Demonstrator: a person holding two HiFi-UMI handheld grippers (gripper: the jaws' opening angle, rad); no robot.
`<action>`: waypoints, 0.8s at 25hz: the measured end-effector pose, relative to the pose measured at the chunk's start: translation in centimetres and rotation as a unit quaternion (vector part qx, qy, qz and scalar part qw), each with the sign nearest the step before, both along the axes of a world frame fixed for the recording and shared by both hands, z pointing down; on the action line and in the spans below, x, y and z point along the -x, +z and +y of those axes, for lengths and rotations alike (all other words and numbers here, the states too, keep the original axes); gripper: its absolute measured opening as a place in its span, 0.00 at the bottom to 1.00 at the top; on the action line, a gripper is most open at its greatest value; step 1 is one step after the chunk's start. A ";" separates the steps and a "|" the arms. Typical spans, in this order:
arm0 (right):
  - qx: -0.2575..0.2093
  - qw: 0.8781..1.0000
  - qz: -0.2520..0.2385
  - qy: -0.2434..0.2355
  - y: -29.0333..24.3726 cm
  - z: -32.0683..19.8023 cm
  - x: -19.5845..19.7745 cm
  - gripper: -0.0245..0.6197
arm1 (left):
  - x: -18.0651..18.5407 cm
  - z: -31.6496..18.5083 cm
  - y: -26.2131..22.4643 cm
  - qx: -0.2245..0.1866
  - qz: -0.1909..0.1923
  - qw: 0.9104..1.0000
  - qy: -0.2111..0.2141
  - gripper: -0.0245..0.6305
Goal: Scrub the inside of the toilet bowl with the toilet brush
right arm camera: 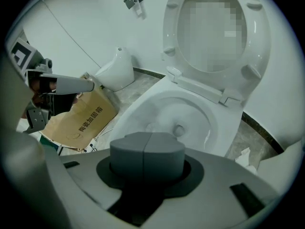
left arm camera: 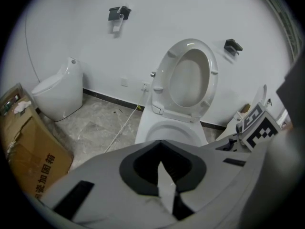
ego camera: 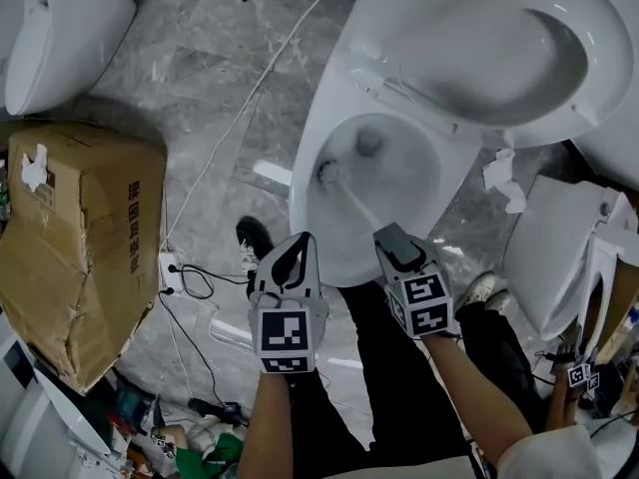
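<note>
The right gripper (ego camera: 391, 236) is clenching the white handle of the toilet brush (ego camera: 351, 200). The top end of the handle is disappearing between its jaws. In the right gripper view the grey pads (right arm camera: 128, 151), pressed together, are hiding the handle completely. The left gripper (ego camera: 295, 247) is hanging beside it, apart from it, near the front rim. Its jaws are closed together and are holding nothing.

Only one brush is showing. Its head is sitting low inside the toilet bowl (ego camera: 414, 183), at the left side, near the drain hole (ego camera: 369, 143). Whether water is standing in the bowl, I cannot tell. The seat and lid (ego camera: 499, 58) are standing raised.

A second white toilet (ego camera: 50, 18) is being cut off at the top left corner. More white ceramic pieces (ego camera: 554, 247) at the right edge are showing only partly. One cardboard box (ego camera: 80, 238) is lying on the floor, and one white cable (ego camera: 250, 98) is running across the floor beside it.
</note>
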State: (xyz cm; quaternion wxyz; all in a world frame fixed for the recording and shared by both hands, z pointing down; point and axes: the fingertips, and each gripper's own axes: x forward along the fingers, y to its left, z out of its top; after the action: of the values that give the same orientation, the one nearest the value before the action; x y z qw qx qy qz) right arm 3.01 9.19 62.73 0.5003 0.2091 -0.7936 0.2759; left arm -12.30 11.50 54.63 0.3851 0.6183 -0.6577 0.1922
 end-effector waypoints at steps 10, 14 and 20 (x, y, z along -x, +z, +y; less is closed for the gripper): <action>0.003 0.996 -0.007 0.091 1.7 -3.3 0.4 0.30 | -0.3 -0.7 0.4 0.006 -0.006 1.000 0.019 0.08; 0.013 0.987 -0.018 0.158 2.2 -5.2 0.0 0.30 | -1.3 -1.3 0.3 0.004 -0.001 1.000 0.016 0.08; 0.017 0.980 -0.027 0.194 2.5 -6.4 0.0 0.30 | -2.9 -1.9 0.3 0.008 0.003 0.999 0.039 0.08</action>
State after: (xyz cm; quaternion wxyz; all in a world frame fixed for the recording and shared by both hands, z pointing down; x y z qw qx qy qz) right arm 3.02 2.80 65.23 0.4193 0.3432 -0.7463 0.3867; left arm -9.36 9.58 54.92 0.3838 0.6407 -0.6308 0.2104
